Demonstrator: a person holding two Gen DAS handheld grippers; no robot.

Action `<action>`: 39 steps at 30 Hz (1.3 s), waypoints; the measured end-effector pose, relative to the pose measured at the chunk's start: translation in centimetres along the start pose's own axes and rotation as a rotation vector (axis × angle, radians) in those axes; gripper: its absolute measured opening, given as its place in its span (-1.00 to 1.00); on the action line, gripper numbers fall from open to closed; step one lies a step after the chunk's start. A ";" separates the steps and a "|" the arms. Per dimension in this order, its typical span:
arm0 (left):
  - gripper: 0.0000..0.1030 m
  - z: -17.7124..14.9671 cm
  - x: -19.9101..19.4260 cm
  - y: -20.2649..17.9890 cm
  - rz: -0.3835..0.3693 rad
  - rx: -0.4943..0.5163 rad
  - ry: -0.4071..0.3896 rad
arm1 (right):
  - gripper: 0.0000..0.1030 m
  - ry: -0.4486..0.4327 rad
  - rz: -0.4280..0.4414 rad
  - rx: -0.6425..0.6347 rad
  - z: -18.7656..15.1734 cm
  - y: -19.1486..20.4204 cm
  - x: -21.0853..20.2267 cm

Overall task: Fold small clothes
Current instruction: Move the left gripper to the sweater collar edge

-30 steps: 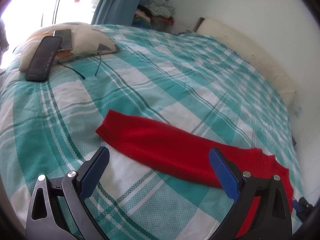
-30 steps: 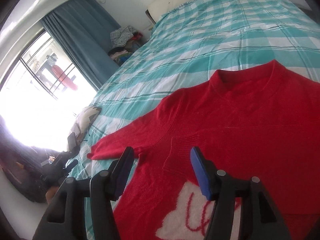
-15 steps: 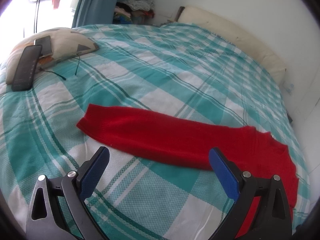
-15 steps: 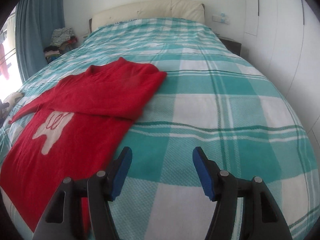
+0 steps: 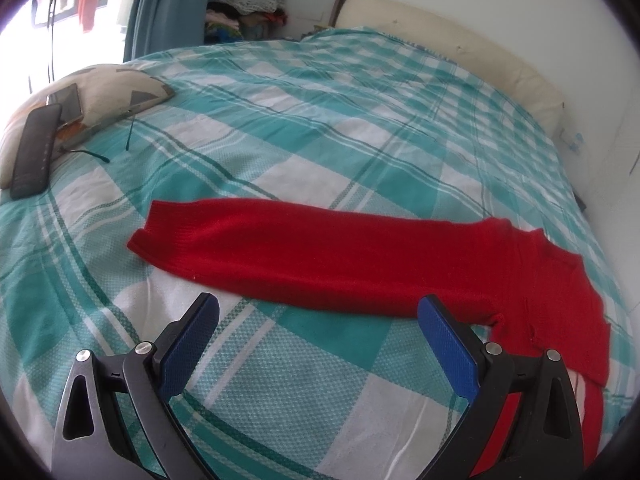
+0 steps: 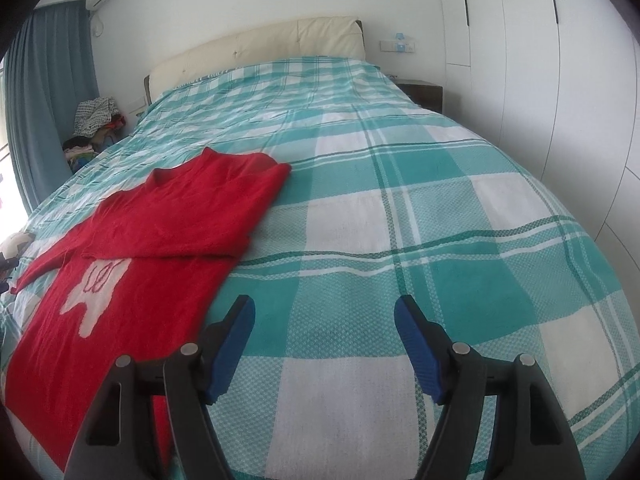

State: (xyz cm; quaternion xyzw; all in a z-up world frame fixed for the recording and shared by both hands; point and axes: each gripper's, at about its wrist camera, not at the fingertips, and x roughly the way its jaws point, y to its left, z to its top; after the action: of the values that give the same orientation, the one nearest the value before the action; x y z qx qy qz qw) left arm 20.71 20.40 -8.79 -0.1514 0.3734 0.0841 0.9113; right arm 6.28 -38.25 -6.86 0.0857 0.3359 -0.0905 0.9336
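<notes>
Currently the red sweater (image 6: 160, 232) lies flat on the checked bedspread (image 6: 400, 200), near the bed's left side as the right wrist view shows it. One sleeve is folded across the chest, its edge just above the white motif (image 6: 94, 292). The other sleeve (image 5: 304, 256) lies stretched straight out on the cover, cuff toward the cushion (image 5: 100, 92).

Change since one second ago:
- The right gripper (image 6: 324, 340) was over the sweater's chest. It now hovers over bare bedspread beside the garment, jaws apart and empty.
- The left gripper (image 5: 318, 334) has drawn slightly back from the outstretched sleeve. Its jaws are apart and hold nothing; the sleeve lies just beyond the fingertips.

Meaning for the task: the first sleeve fold appears complete and released. The outstretched sleeve is probably next. The left gripper is best placed to take it near the cuff and carry it across the chest. The knit looks soft and may drag or bunch if lifted from one point only.
</notes>
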 end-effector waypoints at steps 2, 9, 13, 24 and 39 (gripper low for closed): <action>0.95 -0.1 0.1 -0.3 -0.002 0.013 0.004 | 0.39 -0.008 -0.004 0.011 0.0 -0.2 -0.1; 0.94 -0.2 0.1 -0.9 0.003 0.041 0.008 | 0.40 -0.010 -0.004 0.003 -0.1 0.0 -0.2; 0.95 -0.3 0.1 -1.0 0.004 0.046 0.010 | 0.40 -0.014 -0.004 -0.007 -0.1 0.2 -0.3; 0.95 -0.7 0.3 -2.3 0.007 0.109 0.020 | 0.40 -0.017 0.000 -0.017 -0.1 0.5 -0.4; 0.94 1.9 -0.8 2.7 -0.102 -0.049 0.058 | 0.40 -0.041 -0.010 -0.051 0.0 1.0 -0.8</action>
State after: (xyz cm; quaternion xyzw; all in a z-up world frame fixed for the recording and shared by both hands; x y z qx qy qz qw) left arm 20.65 23.58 -7.49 -0.1948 0.3893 0.0425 0.8993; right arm 5.91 -37.16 -6.28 0.0583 0.3192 -0.0885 0.9417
